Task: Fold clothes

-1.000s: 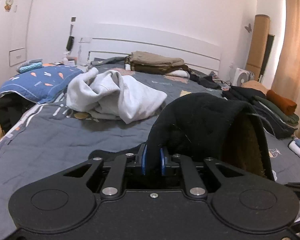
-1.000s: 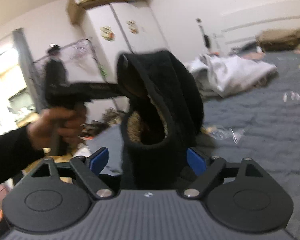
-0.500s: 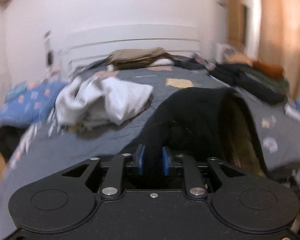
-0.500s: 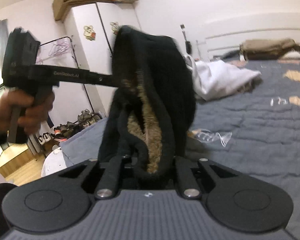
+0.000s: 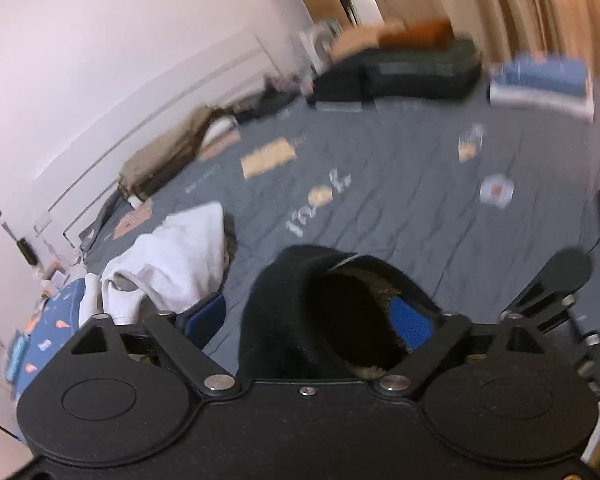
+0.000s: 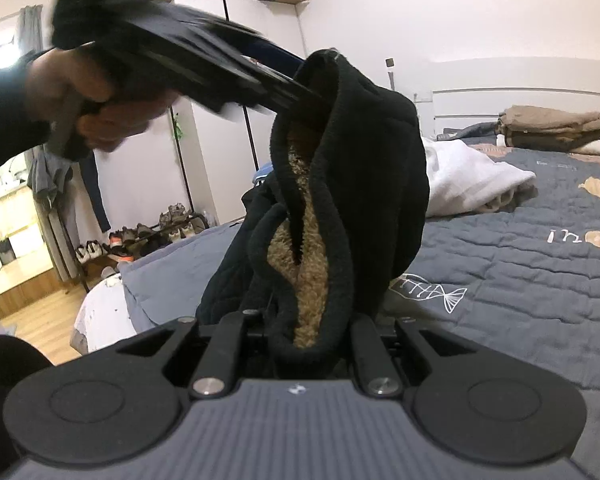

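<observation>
- Black fleece-lined garment (image 6: 364,184) hung mid-frame in the right wrist view, bunched up in the air above the grey quilt (image 6: 520,276); tan pile lining showed inside the rolled hem.
- Judged soft, thick and fairly light. No stiffness, so it would sag and twist from any single pinch point. The knit face looked grippy, not slippery, and nothing about it was fragile.
- Best hold, in my judgement: the rolled black edge or a seam. You'd want two pinch points well apart along the same edge so it hangs flat. Pinching pile alone risked it slipping off.
- Your right gripper (image 6: 300,332) sat bottom centre of its own view, fingers drawn together and clamped on the garment's lower bunched edge. The pads were buried in cloth.
- Your left gripper (image 5: 312,316) sat low centre of the left wrist view with its blue pads (image 5: 414,322) wide apart. The dark hem bulged between them, and I couldn't tell whether it touched a pad.
- In the right wrist view that left tool came in from upper left, held in your hand (image 6: 96,96), its tip at the garment's top edge. Motion blur hid any contact there.
- White garment (image 6: 472,184) lay crumpled on the quilt at right of centre, behind the black one.
</observation>
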`<state>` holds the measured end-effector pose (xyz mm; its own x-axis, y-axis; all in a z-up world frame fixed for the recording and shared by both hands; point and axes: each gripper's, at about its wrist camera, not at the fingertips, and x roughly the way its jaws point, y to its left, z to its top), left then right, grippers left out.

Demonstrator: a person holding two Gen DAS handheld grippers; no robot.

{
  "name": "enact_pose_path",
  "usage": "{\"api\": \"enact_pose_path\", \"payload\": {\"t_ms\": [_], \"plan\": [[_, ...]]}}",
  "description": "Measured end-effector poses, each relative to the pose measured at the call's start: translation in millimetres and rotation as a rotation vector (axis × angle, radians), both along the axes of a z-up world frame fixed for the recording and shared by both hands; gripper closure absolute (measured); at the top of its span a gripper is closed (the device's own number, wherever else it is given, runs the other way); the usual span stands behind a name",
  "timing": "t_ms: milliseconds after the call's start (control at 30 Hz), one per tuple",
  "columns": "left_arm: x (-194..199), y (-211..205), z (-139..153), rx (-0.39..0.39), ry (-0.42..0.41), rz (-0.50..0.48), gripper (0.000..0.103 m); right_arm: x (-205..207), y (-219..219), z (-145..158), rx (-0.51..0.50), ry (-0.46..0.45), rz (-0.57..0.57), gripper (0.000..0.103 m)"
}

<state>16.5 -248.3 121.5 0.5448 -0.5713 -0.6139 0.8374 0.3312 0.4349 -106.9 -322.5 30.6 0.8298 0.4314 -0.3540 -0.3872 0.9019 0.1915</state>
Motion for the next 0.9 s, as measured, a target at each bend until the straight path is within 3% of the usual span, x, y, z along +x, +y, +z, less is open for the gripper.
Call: {"api": "enact_pose_path", "payload": {"t_ms": [33,67,133,433,633,733,900], "plan": [[4,-6,-5,0.019,0.006,0.019,0.08,0,0,-1,-0.005,0.0,0.0,0.091],[8,-12,-9,0.039,0.012,0.037,0.09,0,-4,3,0.002,-0.005,-0.016,0.091],[14,-14,-9,0.02,0.044,0.054,0.094,0,-12,10,0.017,-0.013,-0.049,0.091],[1,18,53,-0.253,-0.04,0.138,0.097,-2,-47,43,0.082,-0.052,-0.196,0.092],[-49,48,109,-0.429,-0.129,0.126,0.097,-37,-63,121,0.025,-0.247,-0.255,0.092],[-77,57,136,-0.511,-0.146,0.107,0.097,-60,-63,167,-0.085,-0.33,-0.252,0.092],[-119,65,179,-0.62,-0.159,0.077,0.097,-96,-68,239,-0.196,-0.39,-0.207,0.092]]}}
